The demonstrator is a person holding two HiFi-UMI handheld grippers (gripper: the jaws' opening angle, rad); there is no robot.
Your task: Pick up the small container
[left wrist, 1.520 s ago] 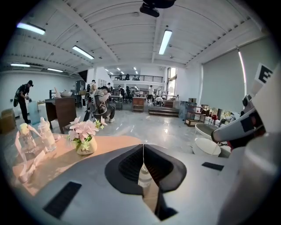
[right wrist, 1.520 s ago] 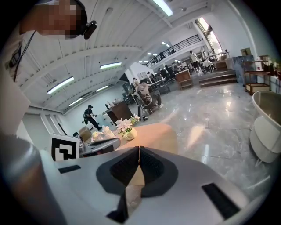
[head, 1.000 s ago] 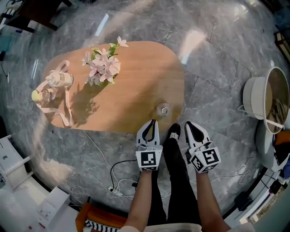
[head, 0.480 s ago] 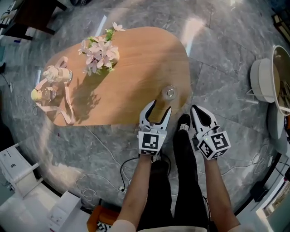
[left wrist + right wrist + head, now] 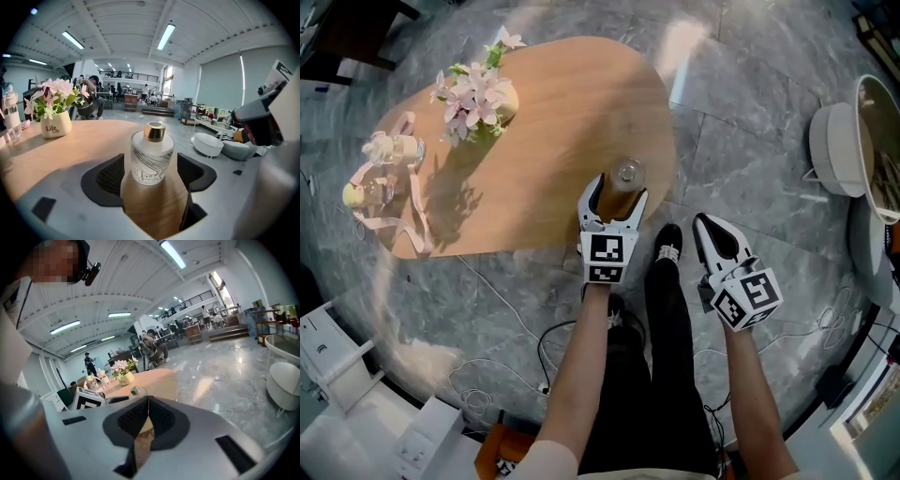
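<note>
The small container (image 5: pixel 627 173), a frosted glass bottle with a gold cap, stands upright near the right edge of the wooden table (image 5: pixel 553 122). My left gripper (image 5: pixel 617 191) reaches over that edge with its jaws opening wide. In the left gripper view the container (image 5: pixel 151 157) stands between the two dark pads (image 5: pixel 111 177) of the left gripper (image 5: pixel 151 180), with a gap on each side. My right gripper (image 5: pixel 705 223) hangs over the floor to the right of the table. The right gripper (image 5: pixel 148 404) has its jaws shut together, empty.
A flower pot (image 5: pixel 478 94) and two clear bottles with a pink strap (image 5: pixel 384 159) stand at the table's far left. A white round tub (image 5: pixel 832 150) sits on the marble floor at right. Cables (image 5: pixel 534 361) lie on the floor by the person's legs.
My left gripper has moved forward over the table edge to the container, and its jaws have gone from shut to wide open. The right gripper stays shut beside it.
</note>
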